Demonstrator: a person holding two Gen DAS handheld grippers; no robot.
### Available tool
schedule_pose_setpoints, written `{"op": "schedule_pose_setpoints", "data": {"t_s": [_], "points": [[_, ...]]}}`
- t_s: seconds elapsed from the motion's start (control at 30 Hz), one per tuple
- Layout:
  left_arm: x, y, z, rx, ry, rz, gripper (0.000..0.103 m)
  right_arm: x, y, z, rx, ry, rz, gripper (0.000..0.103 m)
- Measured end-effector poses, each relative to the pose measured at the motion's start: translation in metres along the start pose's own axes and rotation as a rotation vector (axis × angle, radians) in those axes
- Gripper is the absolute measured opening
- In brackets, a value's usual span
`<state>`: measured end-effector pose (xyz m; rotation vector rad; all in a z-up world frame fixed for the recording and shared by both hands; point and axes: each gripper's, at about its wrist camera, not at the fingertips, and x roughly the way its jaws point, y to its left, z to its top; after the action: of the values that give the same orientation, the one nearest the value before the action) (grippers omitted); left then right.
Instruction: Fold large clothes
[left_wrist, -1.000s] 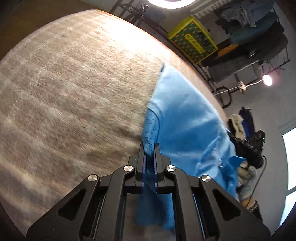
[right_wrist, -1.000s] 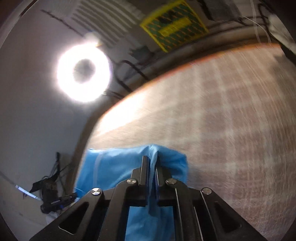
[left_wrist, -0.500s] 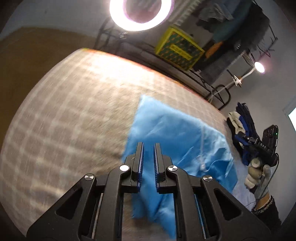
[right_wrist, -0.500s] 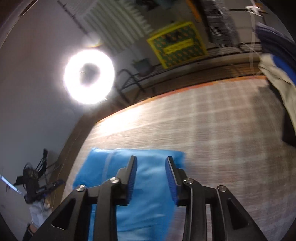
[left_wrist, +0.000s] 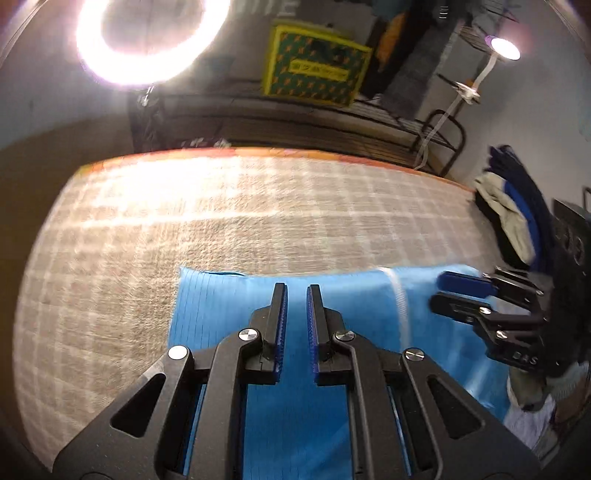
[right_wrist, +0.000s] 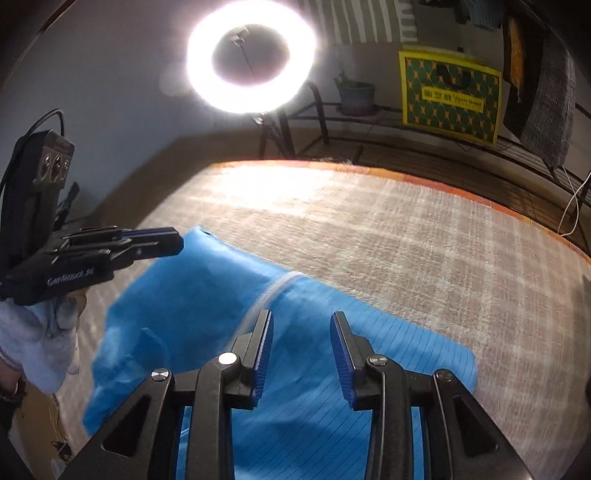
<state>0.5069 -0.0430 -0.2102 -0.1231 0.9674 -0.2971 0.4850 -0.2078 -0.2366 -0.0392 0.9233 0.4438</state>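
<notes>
A bright blue pinstriped garment (left_wrist: 229, 295) lies spread on the checked beige rug (left_wrist: 258, 221), with a white strip across it. My left gripper (left_wrist: 295, 286) hovers over its near part, the jaws almost together and nothing between them. In the right wrist view the same garment (right_wrist: 192, 295) stretches from the near right corner to the far left. My right gripper (right_wrist: 302, 314) hangs above it, open and empty. Each gripper shows in the other's view: the right gripper (left_wrist: 448, 291) over the garment's right end, the left gripper (right_wrist: 177, 240) over its far left corner.
A ring light (right_wrist: 251, 55) on a stand glares behind the rug's orange far edge (right_wrist: 369, 170). A yellow-green box (left_wrist: 314, 66) sits on a dark low rack. A pile of dark and pale clothes (left_wrist: 513, 214) lies off the rug's right end. A lamp (left_wrist: 504, 48) shines there.
Both grippers held folds of the blue garment a second ago; both have let go and lifted back. The right jaws have spread. The garment now lies flat on the rug.
</notes>
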Motion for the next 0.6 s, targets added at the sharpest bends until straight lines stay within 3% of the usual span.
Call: {"op": "schedule_pose_setpoints", "data": {"t_s": [0.17, 0.3, 0.37, 0.43, 0.6], "points": [[0.04, 0.03, -0.015, -0.071, 0.048, 0.031, 0.007, 0.02, -0.026, -0.008, 0.062, 0.035, -0.042, 0.032], [0.036, 0.042, -0.02, -0.113, 0.025, -0.004, 0.007, 0.024, -0.033, -0.014, 0.07, 0.039, -0.04, 0.032], [0.019, 0.044, -0.02, -0.136, 0.018, 0.026, 0.007, 0.018, -0.032, -0.013, 0.065, 0.045, -0.059, 0.031], [-0.012, 0.038, -0.024, -0.111, -0.027, 0.006, 0.007, -0.002, -0.029, -0.014, 0.074, 0.025, -0.068, 0.032], [-0.085, 0.012, -0.069, -0.005, -0.094, -0.066, 0.007, -0.076, -0.007, -0.04, 0.068, -0.085, 0.081, 0.032]]}}
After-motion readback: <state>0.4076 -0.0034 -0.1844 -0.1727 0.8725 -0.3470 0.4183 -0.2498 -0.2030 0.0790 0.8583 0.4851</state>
